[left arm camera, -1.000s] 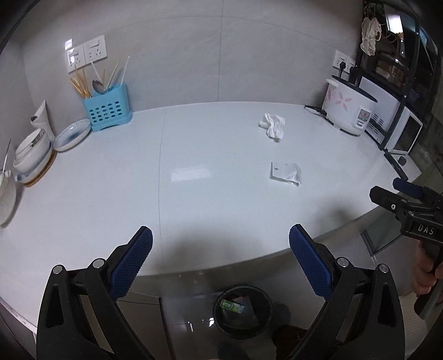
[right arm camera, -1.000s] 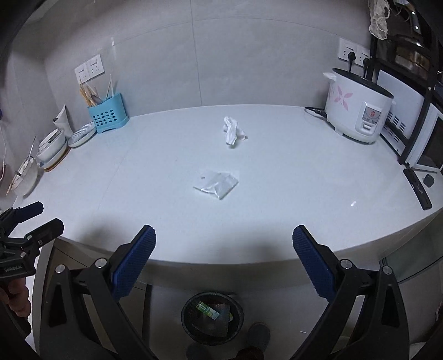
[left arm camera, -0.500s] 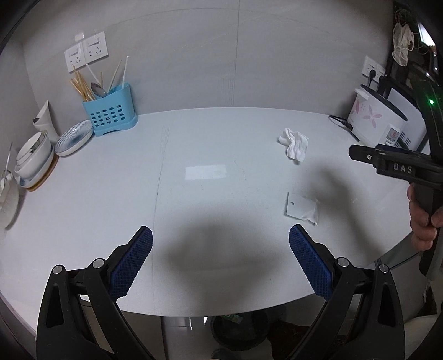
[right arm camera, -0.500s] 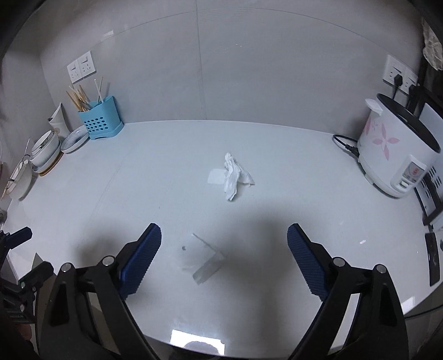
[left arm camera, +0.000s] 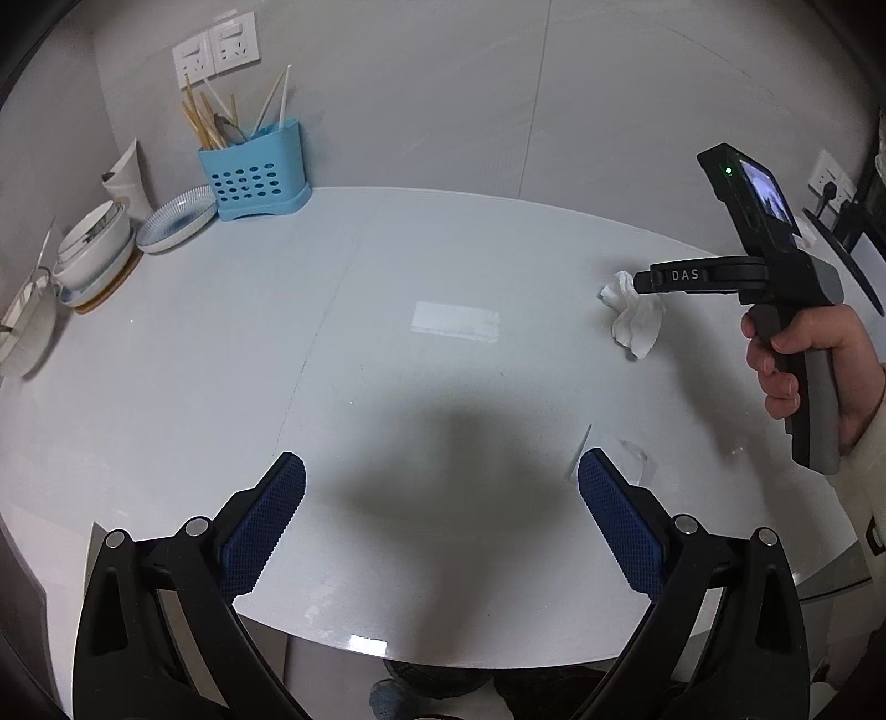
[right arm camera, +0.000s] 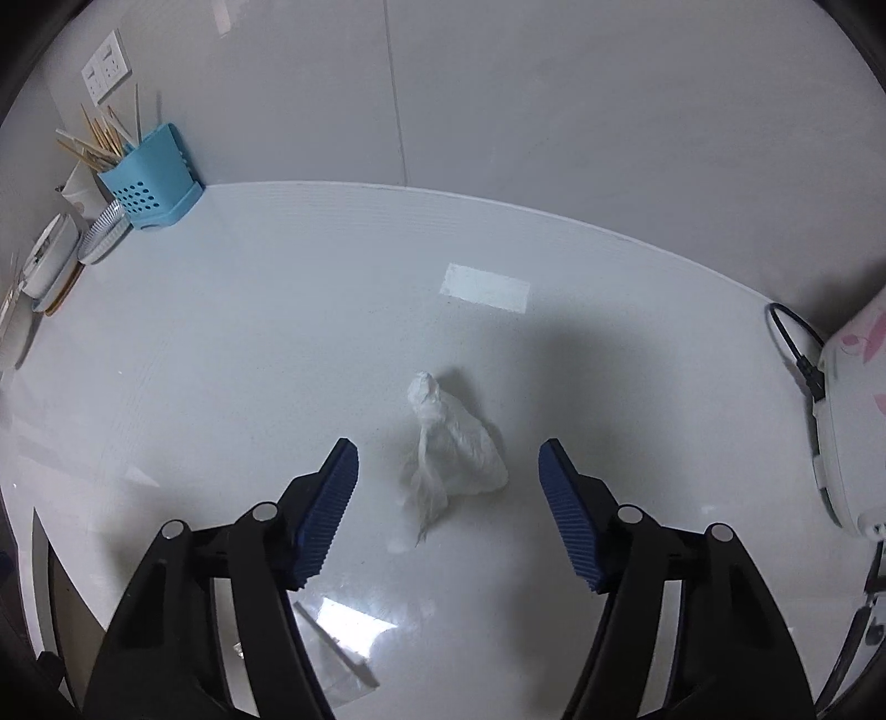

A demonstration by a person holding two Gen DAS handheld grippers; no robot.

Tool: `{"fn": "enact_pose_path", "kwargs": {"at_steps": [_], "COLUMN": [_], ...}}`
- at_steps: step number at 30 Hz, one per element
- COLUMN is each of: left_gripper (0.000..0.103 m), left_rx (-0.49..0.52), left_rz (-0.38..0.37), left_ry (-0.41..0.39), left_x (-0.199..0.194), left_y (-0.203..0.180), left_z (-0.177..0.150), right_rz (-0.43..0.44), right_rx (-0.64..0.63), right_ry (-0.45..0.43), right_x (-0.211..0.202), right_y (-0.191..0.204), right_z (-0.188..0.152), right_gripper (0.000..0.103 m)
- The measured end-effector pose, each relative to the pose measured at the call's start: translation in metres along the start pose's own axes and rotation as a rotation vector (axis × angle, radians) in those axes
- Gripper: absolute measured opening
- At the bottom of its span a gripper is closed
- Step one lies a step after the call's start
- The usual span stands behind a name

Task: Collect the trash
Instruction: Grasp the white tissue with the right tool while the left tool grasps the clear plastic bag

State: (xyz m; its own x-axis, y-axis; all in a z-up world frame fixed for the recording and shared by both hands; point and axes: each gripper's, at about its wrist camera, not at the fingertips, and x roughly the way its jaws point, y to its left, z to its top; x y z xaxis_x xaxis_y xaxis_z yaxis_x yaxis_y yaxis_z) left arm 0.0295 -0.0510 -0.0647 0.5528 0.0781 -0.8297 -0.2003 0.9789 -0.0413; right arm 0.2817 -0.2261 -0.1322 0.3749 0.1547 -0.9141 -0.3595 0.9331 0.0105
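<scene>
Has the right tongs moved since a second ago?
Yes. The right tongs advanced over the white counter to the crumpled white tissue, jaws closing but not touching it.

A glossy white curved-edge bench [left arm camera: 232, 387] runs up to a wall of large pale grey tiles [left arm camera: 443, 94]. Two white socket plates [left arm camera: 216, 52] sit on the wall above a light-blue perforated plastic utensil holder [left arm camera: 257, 174] filled with chopsticks. Beside the holder, stacked white bowls and a blue-patterned plate [left arm camera: 177, 219] stand at the bench's left end. A rectangular patch of reflected overhead light [right arm camera: 486, 288] shines on the surface.
</scene>
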Motion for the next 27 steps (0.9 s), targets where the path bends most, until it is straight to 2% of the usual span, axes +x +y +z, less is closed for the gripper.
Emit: {"fn": "enact_pose_path", "kwargs": {"at_steps": [8,10,11,12,19,27], "left_gripper": [0.097,0.097,0.097,0.097,0.097,0.097], "left_rx": [-0.049,-0.056,-0.058,-0.058,-0.020,0.018], "left_rz": [0.032,0.031,0.032,0.032,-0.019,-0.081], "left_ry": [0.050,0.061,0.068,0.071,0.105,0.178], "left_x": [0.018,0.021,0.024,0.026,0.052,0.085], "left_y": [-0.026,-0.033,-0.035,-0.039,-0.064,-0.092], "left_z": [-0.002,-0.001,0.001,0.001,0.005,0.005], "right_rz": [0.037,0.042,0.045,0.049,0.082,0.076], "right_rx": [-0.001,-0.014,-0.020,-0.028,-0.039,-0.051], "right_ry": [0.122,0.136,0.141,0.148,0.110,0.024], "right_x": [0.051,0.055,0.056,0.057,0.037,-0.007], "right_y": [-0.010,-0.009,-0.007,-0.005,-0.010,-0.038], "right_z": [0.016,0.016,0.016,0.015,0.012,0.002], "right_gripper": [0.039,0.024,0.020,0.010,0.008,0.008]}}
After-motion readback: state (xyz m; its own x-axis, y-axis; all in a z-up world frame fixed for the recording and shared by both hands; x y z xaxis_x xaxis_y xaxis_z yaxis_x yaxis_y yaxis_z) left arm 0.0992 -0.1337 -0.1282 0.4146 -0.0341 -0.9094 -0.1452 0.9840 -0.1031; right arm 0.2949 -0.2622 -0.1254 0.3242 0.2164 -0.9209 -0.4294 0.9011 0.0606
